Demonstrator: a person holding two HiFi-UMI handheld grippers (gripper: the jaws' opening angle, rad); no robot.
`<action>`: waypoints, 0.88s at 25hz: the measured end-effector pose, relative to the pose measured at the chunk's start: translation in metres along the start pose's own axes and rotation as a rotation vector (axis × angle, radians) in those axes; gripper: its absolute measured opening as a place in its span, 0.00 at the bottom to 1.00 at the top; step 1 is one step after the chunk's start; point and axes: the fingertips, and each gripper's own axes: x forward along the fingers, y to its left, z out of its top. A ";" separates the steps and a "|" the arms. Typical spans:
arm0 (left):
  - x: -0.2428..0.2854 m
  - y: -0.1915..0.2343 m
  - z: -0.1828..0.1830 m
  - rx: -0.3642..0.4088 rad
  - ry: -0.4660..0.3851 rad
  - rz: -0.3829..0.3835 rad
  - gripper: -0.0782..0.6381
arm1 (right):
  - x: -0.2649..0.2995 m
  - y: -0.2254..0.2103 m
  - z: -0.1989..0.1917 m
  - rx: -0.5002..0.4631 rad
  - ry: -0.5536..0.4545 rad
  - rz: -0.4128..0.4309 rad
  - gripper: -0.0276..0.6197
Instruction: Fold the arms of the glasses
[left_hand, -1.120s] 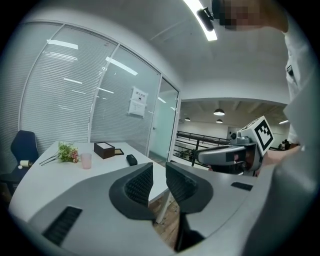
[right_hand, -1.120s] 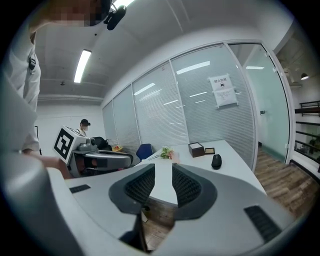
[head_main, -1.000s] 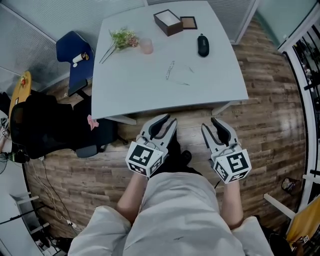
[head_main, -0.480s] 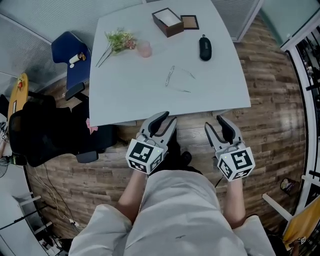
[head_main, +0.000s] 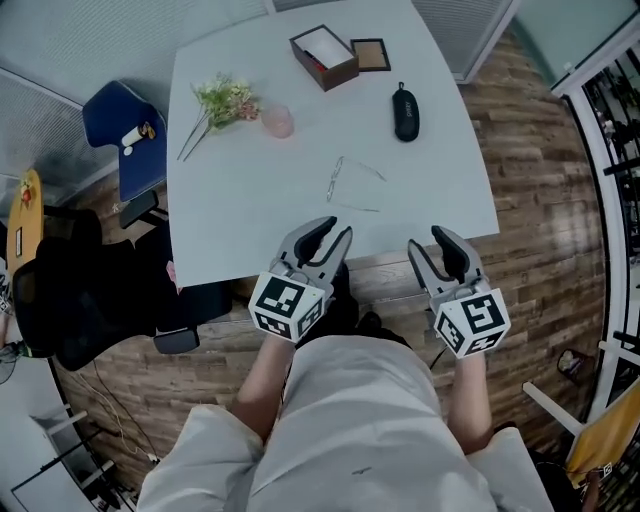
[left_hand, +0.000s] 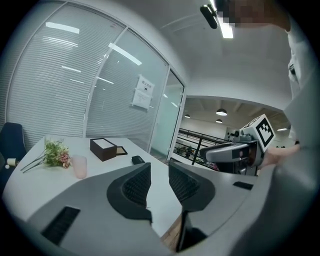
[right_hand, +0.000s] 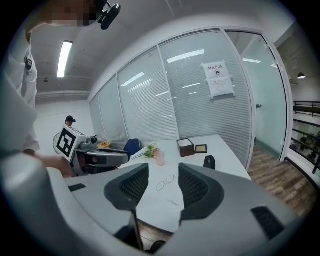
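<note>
Grey, empty both sides: left claw (head_main: 330, 230) slightly parted, right claw (head_main: 431, 243) just been opening wide. Beyond, on the white surface (head_main: 250, 190), wire-framed glasses (head_main: 334, 181), arms splayed, untouched. Approach step, likely; next, reaching in, steadying frame, pinching one arm.

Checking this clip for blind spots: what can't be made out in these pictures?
Glasses, head view: too small to read the hinges.
Glasses, left gripper view: not visible, probably behind the left claw.
Box, head view: contents too small to tell.
Table, head view: near edge partly covered by the left claw.
</note>
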 end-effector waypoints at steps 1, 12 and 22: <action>0.004 0.007 0.001 -0.003 0.004 -0.003 0.28 | 0.006 -0.002 0.003 -0.001 0.004 -0.009 0.31; 0.032 0.088 0.012 0.009 0.018 -0.026 0.26 | 0.069 -0.011 0.020 -0.004 0.028 -0.067 0.31; 0.041 0.120 0.007 -0.042 0.026 -0.019 0.24 | 0.103 0.003 0.015 -0.011 0.076 -0.022 0.31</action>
